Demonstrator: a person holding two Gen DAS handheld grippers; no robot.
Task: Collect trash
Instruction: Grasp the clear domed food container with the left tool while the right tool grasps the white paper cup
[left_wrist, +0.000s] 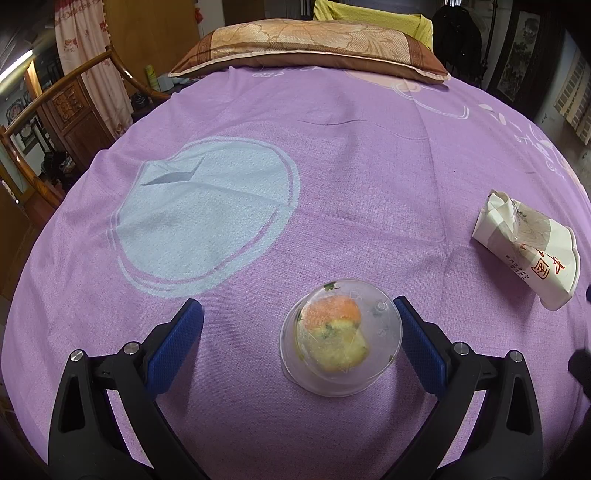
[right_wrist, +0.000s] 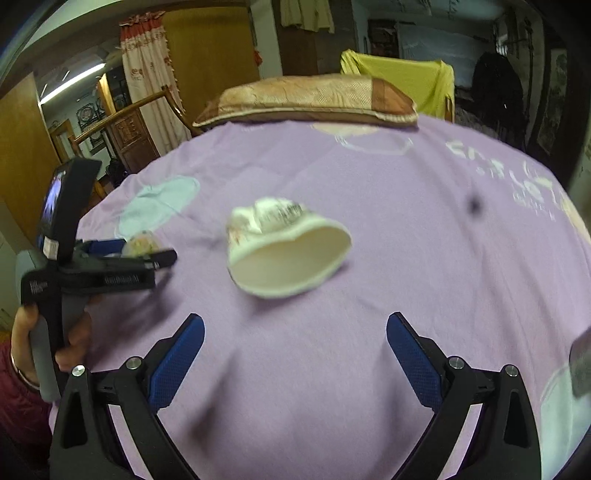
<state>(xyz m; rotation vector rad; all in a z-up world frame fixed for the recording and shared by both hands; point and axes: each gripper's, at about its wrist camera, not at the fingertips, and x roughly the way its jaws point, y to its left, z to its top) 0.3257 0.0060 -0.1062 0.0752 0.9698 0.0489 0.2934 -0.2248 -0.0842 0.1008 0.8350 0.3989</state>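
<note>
Two open grippers over trash on a purple bedspread (left_wrist: 332, 177)

The left gripper (left_wrist: 299, 325) has its fingers spread wide around a clear plastic cup (left_wrist: 341, 338) (upturned, food scraps inside), its right pad just beside it. The right gripper (right_wrist: 295, 339), fingers also apart, hovers near a crumpled paper cup (right_wrist: 288, 251) lying on its side.

Both wrist views face the pillow (left_wrist: 310, 44), sharing the crushed cup (right_wrist: 288, 247).
</note>
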